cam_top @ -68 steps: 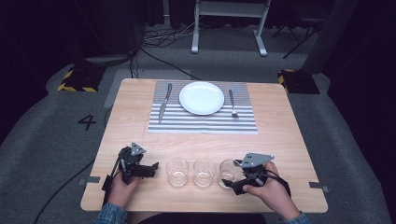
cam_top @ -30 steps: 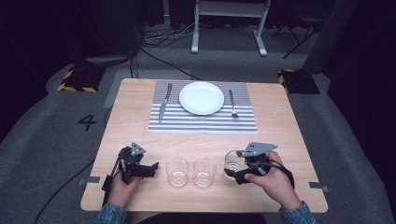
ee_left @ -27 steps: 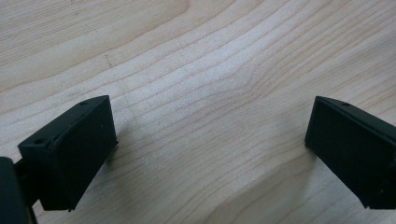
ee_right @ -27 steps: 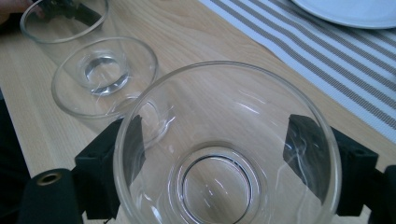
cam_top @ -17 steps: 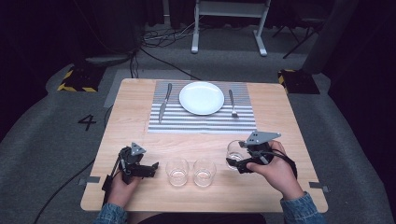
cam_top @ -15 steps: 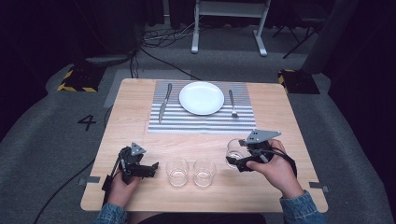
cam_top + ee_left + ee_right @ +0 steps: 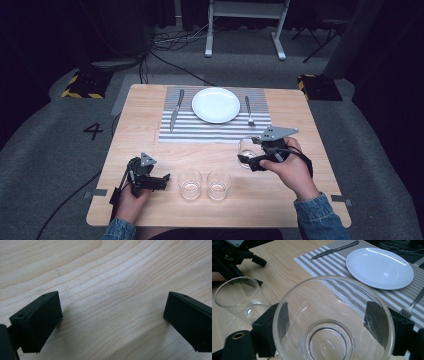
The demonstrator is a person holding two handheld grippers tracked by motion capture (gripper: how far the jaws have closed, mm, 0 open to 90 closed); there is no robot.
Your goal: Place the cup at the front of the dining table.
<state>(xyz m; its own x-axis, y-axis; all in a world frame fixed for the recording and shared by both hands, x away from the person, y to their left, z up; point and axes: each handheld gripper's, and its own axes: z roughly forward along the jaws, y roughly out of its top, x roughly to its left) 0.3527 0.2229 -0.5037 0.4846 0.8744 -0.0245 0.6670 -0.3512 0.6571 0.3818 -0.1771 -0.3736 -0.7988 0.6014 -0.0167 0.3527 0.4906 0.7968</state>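
My right gripper is shut on a clear drinking glass and holds it just off the front right corner of the striped placemat. In the right gripper view the glass sits upright between both black jaws, its mouth wide toward the camera. Two more clear glasses stand side by side near the table's front edge. My left gripper rests at the front left, open, with bare wood between its jaws.
On the placemat lie a white plate, a knife to its left and a fork to its right. The wooden table has bare room at both sides. A dark floor with cables surrounds it.
My right gripper has carried the glass from beside the other two at the front edge up and away toward the placemat's right corner. The left gripper has stayed put.
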